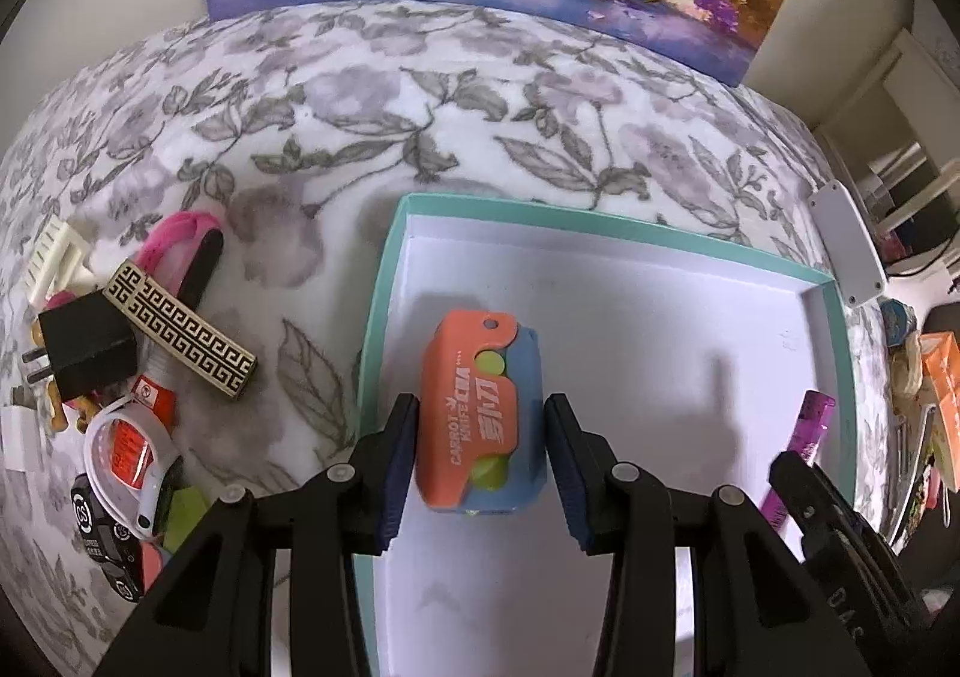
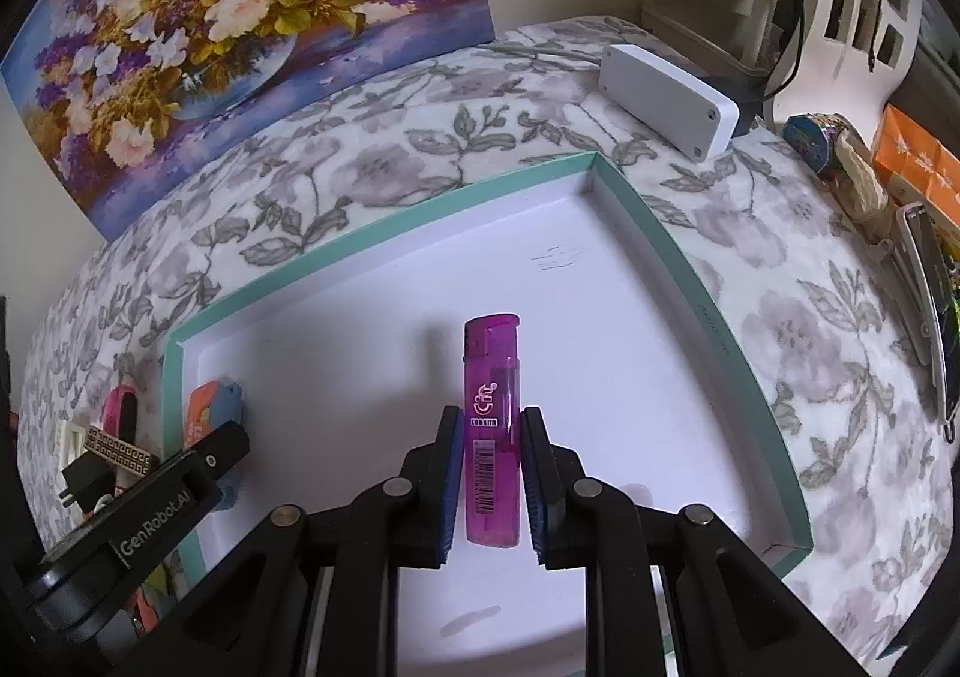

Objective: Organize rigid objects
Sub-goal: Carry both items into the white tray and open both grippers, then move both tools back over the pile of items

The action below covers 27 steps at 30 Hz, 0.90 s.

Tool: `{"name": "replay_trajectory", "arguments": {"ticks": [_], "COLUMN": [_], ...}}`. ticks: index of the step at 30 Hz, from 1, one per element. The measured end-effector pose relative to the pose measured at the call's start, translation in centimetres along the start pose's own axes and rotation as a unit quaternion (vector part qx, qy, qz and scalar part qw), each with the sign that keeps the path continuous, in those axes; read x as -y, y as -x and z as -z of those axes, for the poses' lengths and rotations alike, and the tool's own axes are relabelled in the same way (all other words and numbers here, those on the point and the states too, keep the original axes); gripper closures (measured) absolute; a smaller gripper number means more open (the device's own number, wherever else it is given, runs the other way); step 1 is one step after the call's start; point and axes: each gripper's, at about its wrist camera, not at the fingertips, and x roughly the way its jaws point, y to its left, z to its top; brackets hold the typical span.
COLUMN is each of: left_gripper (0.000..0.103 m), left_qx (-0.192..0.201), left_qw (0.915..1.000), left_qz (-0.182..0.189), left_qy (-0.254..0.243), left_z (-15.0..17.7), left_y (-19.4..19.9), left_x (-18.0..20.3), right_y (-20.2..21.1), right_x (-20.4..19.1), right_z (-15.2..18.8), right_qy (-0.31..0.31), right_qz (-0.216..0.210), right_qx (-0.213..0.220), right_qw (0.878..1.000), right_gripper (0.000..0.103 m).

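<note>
**Both hand-held grippers over the teal box**

The left hand-held gripper brackets the orange-and-blue toy knife, which sits inside the teal box near its 9 o'clock wall; slight gaps show at both pads, so it is released. The right hand-held gripper is clenched on the purple lighter, over the box floor. At 9 o'clock outside the box, a clutter pile lies on the floral cloth.
</note>
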Motion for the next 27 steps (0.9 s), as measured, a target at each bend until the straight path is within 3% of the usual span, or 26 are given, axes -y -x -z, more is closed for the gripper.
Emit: {"name": "replay_trajectory", "arguments": {"ticks": [3, 5, 7, 10, 14, 18, 21, 27], "left_gripper": [0.058, 0.051, 0.04, 0.037, 0.035, 0.033, 0.016, 0.007], "left_qx": [0.005, 0.015, 0.023, 0.032, 0.044, 0.043, 0.043, 0.053], "left_qw": [0.9999, 0.9997, 0.9995, 0.9994, 0.9989, 0.9986, 0.9982, 0.9963], "left_qz": [0.005, 0.002, 0.001, 0.001, -0.019, -0.027, -0.035, -0.05], "left_qy": [-0.009, -0.018, -0.02, -0.012, 0.002, 0.016, 0.023, 0.045], "left_z": [-0.1, -0.1, -0.2, -0.3, -0.4, 0.0, 0.3, 1.0], "left_y": [0.5, 1.2, 1.8, 2.6, 3.1, 3.2, 3.0, 3.6], "left_x": [0.7, 1.1, 1.2, 0.8, -0.1, -1.2, -1.8, -3.4], "right_y": [0.1, 0.2, 0.5, 0.9, 1.3, 1.4, 1.7, 2.2], "right_x": [-0.1, -0.2, -0.4, -0.5, -0.6, -1.0, -1.3, -1.4], "right_z": [0.0, 0.0, 0.0, 0.0, 0.1, 0.4, 0.8, 1.3], "right_qy": [0.002, 0.005, 0.008, 0.01, 0.012, 0.023, 0.032, 0.035], "right_qz": [-0.001, -0.002, -0.002, 0.0, 0.004, 0.003, 0.001, 0.003], "right_qx": [-0.001, 0.002, 0.005, 0.013, 0.019, 0.019, 0.023, 0.031], "right_qw": [1.0, 1.0, 1.0, 1.0, 1.0, 1.0, 0.999, 0.999], "right_gripper": [0.083, 0.08, 0.069, 0.046, 0.043, 0.03, 0.023, 0.003]}}
